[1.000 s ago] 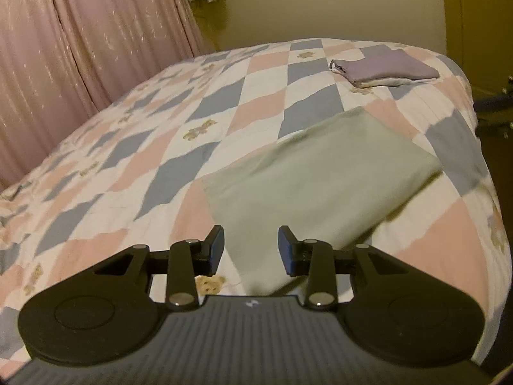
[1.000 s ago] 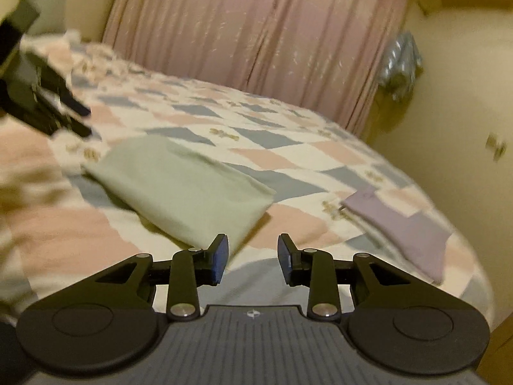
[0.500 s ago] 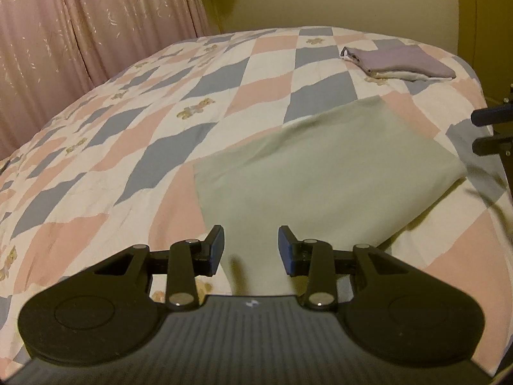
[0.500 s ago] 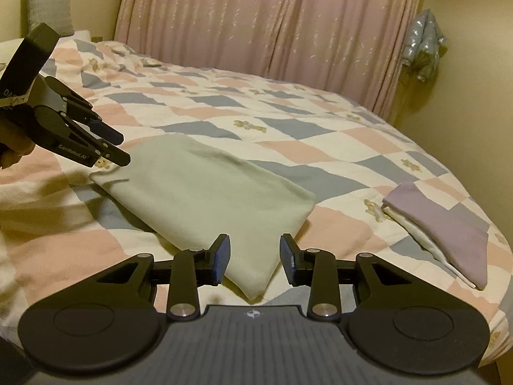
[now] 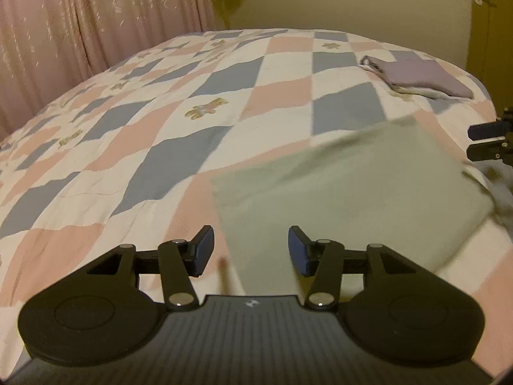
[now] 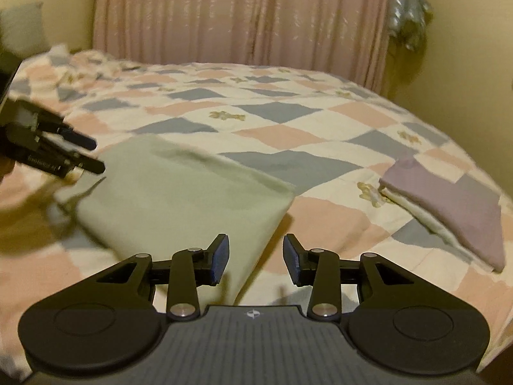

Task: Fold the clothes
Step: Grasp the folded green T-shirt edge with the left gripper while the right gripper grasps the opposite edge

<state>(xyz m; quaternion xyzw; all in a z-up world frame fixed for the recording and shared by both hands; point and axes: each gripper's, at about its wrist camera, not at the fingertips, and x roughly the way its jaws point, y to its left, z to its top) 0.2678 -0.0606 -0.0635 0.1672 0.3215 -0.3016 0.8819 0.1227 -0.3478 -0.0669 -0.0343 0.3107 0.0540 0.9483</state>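
Observation:
A folded pale green cloth [image 5: 346, 192] lies flat on the checked quilt [image 5: 192, 122]; it also shows in the right wrist view [image 6: 179, 189]. My left gripper [image 5: 250, 250] is open and empty, hovering just above the cloth's near left corner. My right gripper [image 6: 255, 259] is open and empty above the cloth's near right corner. Each gripper shows in the other's view: the right one at the far right edge [image 5: 490, 141], the left one at the far left [image 6: 54, 150].
A stack of folded clothes, lilac on white [image 5: 420, 77], lies near the bed's far corner, and shows in the right wrist view [image 6: 449, 208]. Pink curtains [image 6: 243, 16] hang behind the bed. A yellow wall and door [image 5: 487, 16] stand beyond it.
Both grippers have moved closer to the green cloth and lower over its near corners. The left jaws have spread a little wider. The cloth has not moved.

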